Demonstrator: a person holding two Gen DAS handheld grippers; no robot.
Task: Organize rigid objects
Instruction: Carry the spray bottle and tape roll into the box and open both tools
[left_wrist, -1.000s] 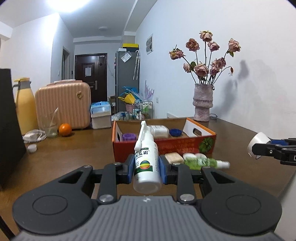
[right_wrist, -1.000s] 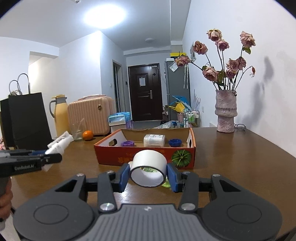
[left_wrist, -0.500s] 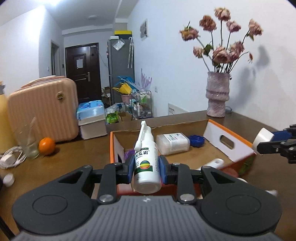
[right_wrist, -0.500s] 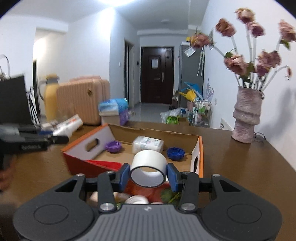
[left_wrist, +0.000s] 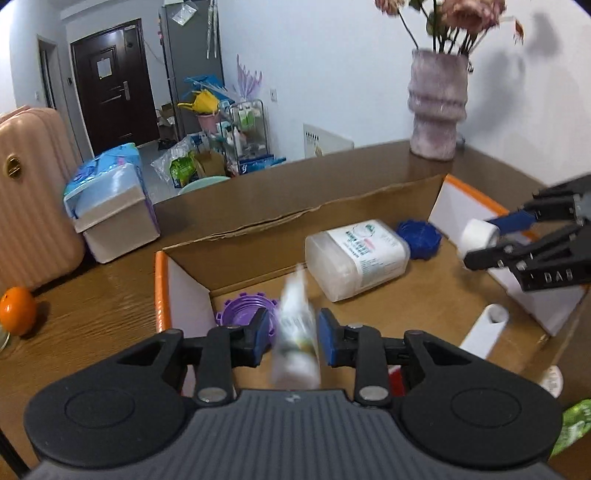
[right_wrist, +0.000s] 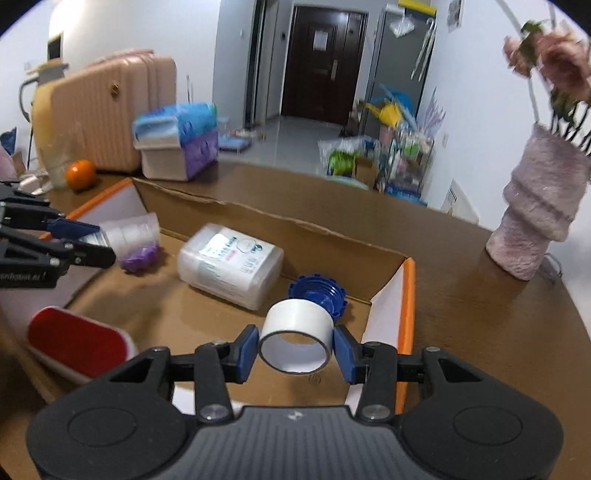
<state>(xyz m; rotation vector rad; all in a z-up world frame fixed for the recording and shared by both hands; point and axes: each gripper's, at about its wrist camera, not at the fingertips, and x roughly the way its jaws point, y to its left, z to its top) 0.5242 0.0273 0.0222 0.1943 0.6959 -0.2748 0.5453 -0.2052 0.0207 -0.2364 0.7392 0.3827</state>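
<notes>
Both hands have been travelling from the near side of the table (right_wrist: 498, 332) to a spot above the cardboard box (left_wrist: 295, 206), and the left tongs (left_wrist: 291, 338) have just been opening: the spray bottle (left_wrist: 295, 343) that was clamped upright is now showing as a blur between blue pads standing clear of it, apparently dropping. The right tongs (right_wrist: 295, 349) are holding the white tape roll (right_wrist: 295, 341) between their pads, over the box's 3 o'clock end.

Judging the risks, the bottle is falling close to the near wall at 6 o'clock. It could bounce off that edge and tip out, or land on the purple cap (left_wrist: 243, 314) just beyond it. The tape roll is hanging near the orange-edged end wall (right_wrist: 406, 321); released there, it could roll, or strike the blue cap (right_wrist: 317, 293) right behind it.

Inside the box, from largest down, a white plastic tub (left_wrist: 356, 258) is lying on its side at the centre, a white tube (left_wrist: 485, 330) is resting toward 4 o'clock in the left view, the blue cap is sitting beside the tub at 3 o'clock, and the purple cap is lying at 9 o'clock. In the right view a red and white item (right_wrist: 77, 347) is showing at the near wall at 8 o'clock; whether inside or outside, I cannot tell.
</notes>
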